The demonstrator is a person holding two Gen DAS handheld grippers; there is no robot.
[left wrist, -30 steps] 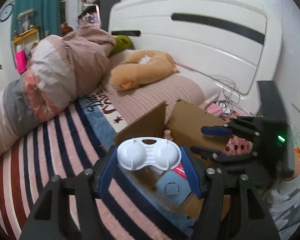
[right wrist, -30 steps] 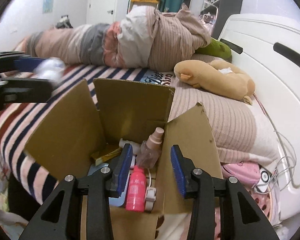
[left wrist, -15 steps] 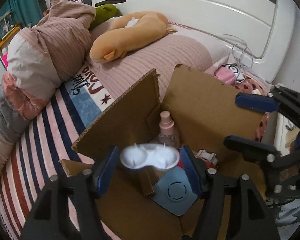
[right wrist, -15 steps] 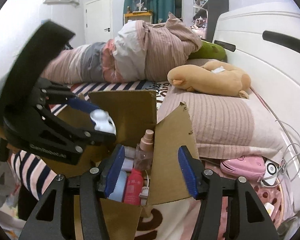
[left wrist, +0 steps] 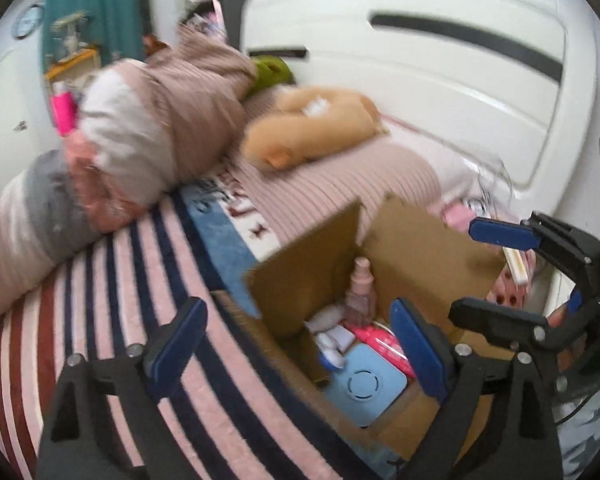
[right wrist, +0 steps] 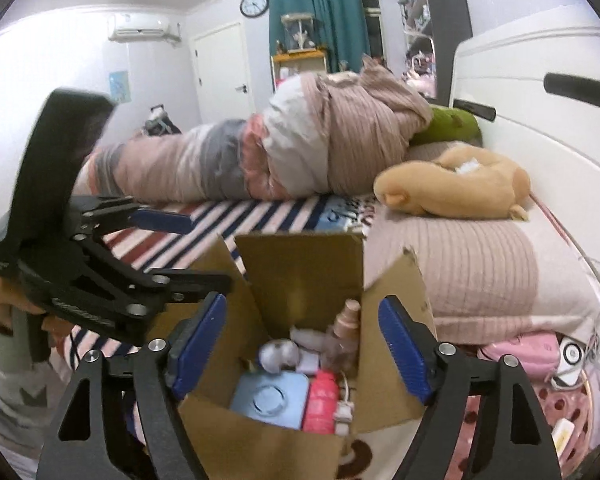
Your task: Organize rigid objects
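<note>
An open cardboard box (left wrist: 428,248) (right wrist: 300,268) stands on the bed. Inside lie a white two-cup case (right wrist: 278,354) (left wrist: 332,340), a pink spray bottle (left wrist: 362,288) (right wrist: 346,336), a light blue square box (left wrist: 366,384) (right wrist: 268,398) and a red-pink bottle (right wrist: 320,402). My left gripper (left wrist: 300,344) is open and empty, above the box's left flap. My right gripper (right wrist: 300,348) is open and empty, just above the box; it also shows at the right of the left wrist view (left wrist: 496,272).
A striped blanket (left wrist: 120,288) covers the bed. A rolled quilt (right wrist: 260,152) and a tan plush toy (right wrist: 456,188) lie behind the box. A white headboard (left wrist: 440,60) stands at the right. A pink pouch (right wrist: 532,354) and cables lie beside the pillow.
My left gripper has opened and let go of the white two-cup case, which now lies in the box. The left gripper has pulled back and up. The right gripper has opened wider.
</note>
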